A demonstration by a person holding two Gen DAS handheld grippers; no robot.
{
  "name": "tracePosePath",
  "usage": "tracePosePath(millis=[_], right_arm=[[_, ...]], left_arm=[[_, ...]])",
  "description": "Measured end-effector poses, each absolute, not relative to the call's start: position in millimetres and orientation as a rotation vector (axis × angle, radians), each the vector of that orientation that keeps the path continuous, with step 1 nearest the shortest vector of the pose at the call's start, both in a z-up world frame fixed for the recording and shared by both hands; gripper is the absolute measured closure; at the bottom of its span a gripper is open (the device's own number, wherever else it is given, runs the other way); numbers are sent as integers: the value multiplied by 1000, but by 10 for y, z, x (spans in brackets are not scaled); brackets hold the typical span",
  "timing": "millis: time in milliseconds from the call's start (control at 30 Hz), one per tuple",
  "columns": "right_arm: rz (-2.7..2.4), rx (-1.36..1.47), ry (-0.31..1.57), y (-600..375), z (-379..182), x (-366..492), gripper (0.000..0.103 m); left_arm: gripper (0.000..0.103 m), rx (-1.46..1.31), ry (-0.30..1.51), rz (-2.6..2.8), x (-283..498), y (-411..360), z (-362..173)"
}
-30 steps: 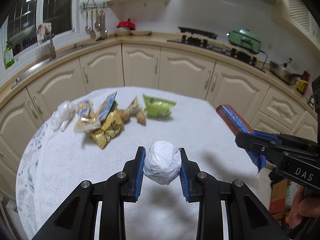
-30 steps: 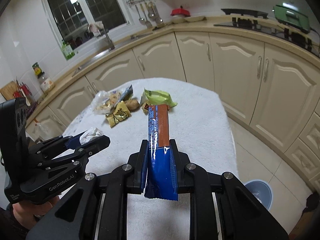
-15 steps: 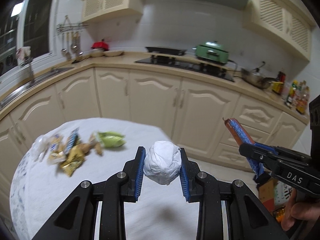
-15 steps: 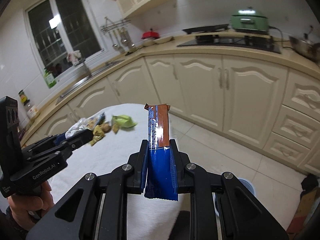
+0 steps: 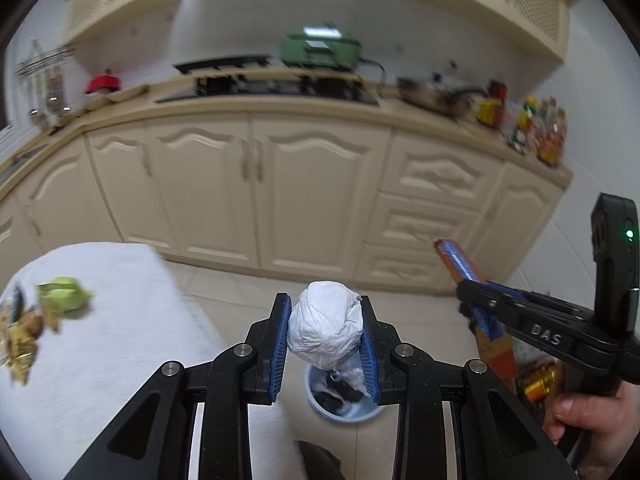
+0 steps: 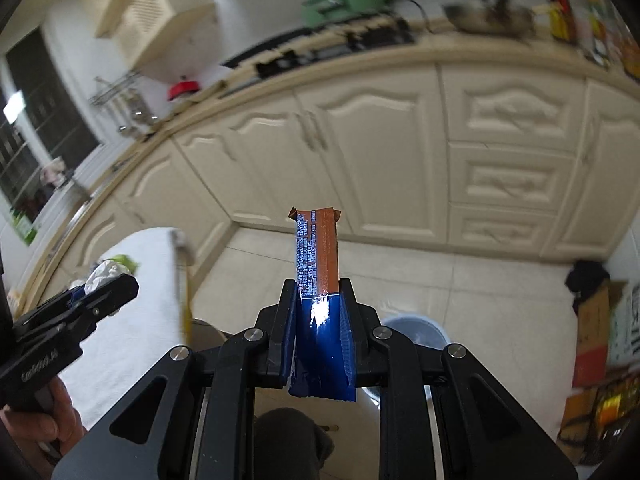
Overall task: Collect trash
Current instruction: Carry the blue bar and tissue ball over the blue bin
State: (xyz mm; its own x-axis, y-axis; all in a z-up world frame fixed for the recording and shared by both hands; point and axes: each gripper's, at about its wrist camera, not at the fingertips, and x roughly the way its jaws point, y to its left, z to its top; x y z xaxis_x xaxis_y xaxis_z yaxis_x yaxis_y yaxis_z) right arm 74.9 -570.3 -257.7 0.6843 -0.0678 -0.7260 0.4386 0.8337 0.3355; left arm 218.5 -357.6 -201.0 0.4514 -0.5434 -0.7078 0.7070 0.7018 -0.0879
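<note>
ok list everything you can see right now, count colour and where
paper wad: one, white, between left gripper's pads
wrapper: one, blue and brown, clamped upright in right gripper
bin: one, pale blue, on floor below the wad
table: one, white cloth, left
loose wrappers: several, green and yellow, on table
cooker: one, green, on counter
cabinets: cream, along wall
left gripper: black, shut
right gripper: black, shut

Even indoor light, motion-blurred background, sharp tongs, fisheye-dark corners.
</note>
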Motion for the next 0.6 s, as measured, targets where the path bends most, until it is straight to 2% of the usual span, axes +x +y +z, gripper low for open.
tracePosePath(millis=[600], right_arm=[[-377, 671, 868, -6481, -3302, 732, 84]], left_arm=[[74, 359, 1022, -879, 3053, -5317, -2756]])
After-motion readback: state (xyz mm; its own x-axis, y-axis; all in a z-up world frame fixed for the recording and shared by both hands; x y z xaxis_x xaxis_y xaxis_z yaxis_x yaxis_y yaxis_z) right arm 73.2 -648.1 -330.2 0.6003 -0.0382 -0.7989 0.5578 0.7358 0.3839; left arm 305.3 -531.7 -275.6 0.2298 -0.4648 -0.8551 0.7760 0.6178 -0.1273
